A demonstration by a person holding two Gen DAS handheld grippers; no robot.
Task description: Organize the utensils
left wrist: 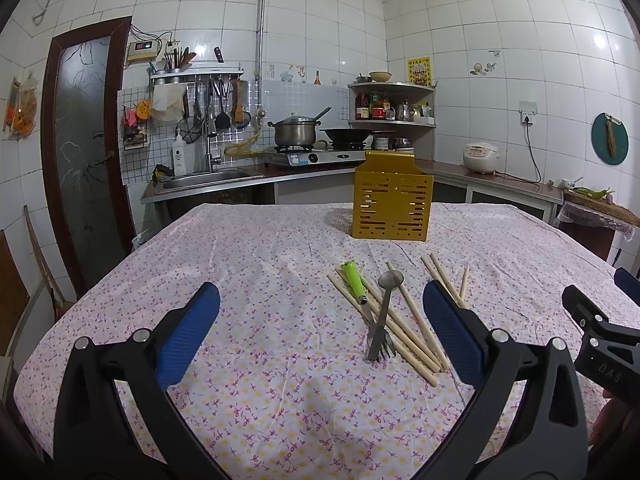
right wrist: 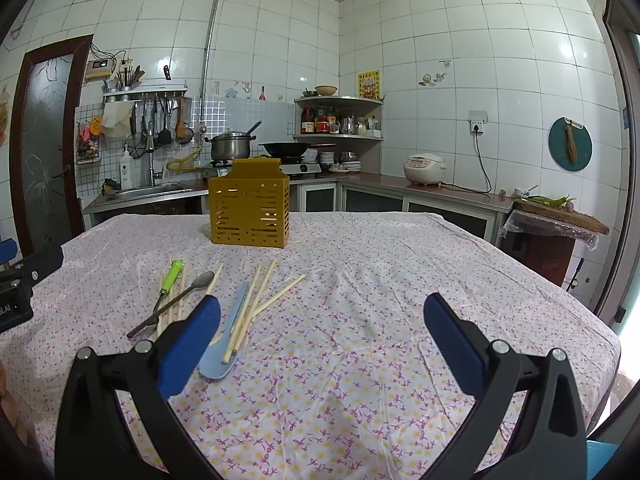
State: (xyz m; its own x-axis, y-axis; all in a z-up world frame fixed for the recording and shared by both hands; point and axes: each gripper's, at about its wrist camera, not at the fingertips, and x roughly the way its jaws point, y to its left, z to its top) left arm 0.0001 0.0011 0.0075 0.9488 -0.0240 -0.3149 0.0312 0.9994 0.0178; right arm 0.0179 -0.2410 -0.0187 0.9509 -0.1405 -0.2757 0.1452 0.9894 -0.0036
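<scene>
Our left gripper (left wrist: 320, 328) and right gripper (right wrist: 322, 328) both hang spread wide, grasping nothing. Just ahead, between them, lies the tangle of chopsticks (left wrist: 400, 328), steel spoon (left wrist: 387, 300), green-handled fork (left wrist: 354, 280) and blue spoon (right wrist: 224, 348). We should pinch one loose handle, avoiding crossed neighbours. Beyond stands the yellow caddy (left wrist: 392, 208); its contents are hidden.

Home kitchen, tiled walls (left wrist: 320, 20), gas stove (left wrist: 316, 156), sink (left wrist: 208, 178), rice cooker (right wrist: 424, 168)
</scene>
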